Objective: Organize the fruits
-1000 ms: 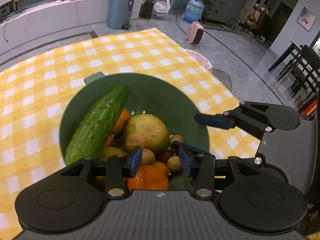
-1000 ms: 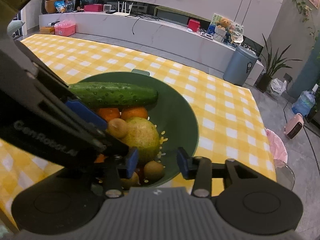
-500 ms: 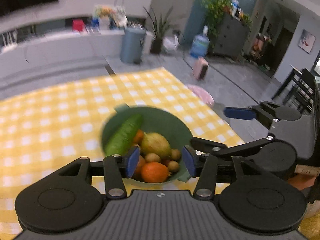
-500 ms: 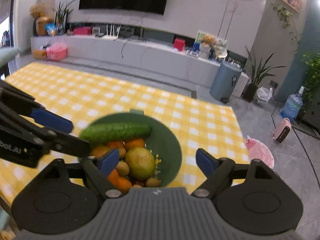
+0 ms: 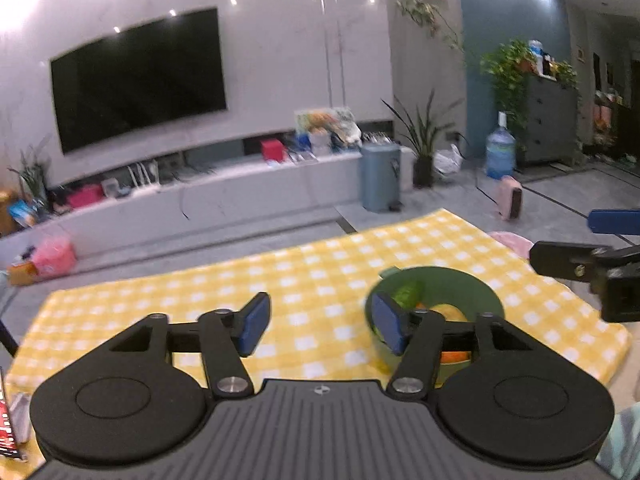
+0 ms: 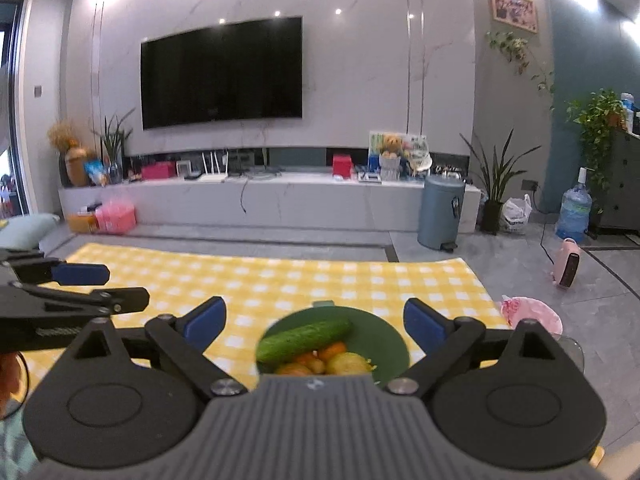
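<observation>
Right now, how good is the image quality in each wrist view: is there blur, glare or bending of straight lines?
Left wrist view: soft motion blur over the television and the green bowl, ceiling lights flare at the top, and the room tilts. Right wrist view: sharper, the cucumber is clear, but fisheye distortion bends the walls and the lights glare at the upper corners.

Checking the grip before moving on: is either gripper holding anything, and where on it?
Nothing is held. The left gripper and right gripper are both open and empty, above the bowl.
</observation>
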